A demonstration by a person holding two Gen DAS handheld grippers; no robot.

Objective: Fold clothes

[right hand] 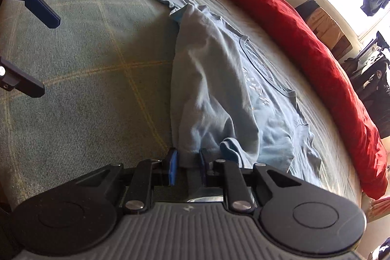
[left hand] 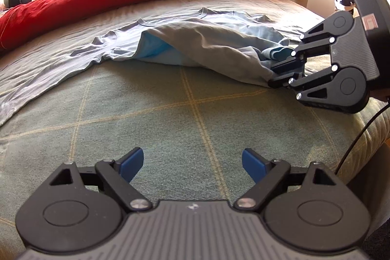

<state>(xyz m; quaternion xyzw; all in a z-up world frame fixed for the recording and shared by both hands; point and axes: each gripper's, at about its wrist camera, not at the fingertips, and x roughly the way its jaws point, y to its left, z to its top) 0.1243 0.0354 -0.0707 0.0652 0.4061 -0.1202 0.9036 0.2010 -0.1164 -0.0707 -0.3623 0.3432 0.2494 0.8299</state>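
The right hand-held gripper [right hand: 186,166] is clamped on the hem edge of a light blue long-sleeved shirt [right hand: 219,79], lifting that corner off the bed [right hand: 80,89]. The shirt lies across the plaid green bedspread, one sleeve stretched toward the far side, its collar near the red duvet [right hand: 304,35]. The left hand-held gripper [left hand: 192,165] hovers with its jaws wide apart and nothing between them, above a broad bare stretch of bedspread near the bed's front edge.

Black left gripper [left hand: 192,163] with blue pads [left hand: 131,163], silver screws, ribbed grey body, round black hubs, matching right gripper [right hand: 186,166], black cable [left hand: 358,135] trailing behind, perhaps a pale label on its housing
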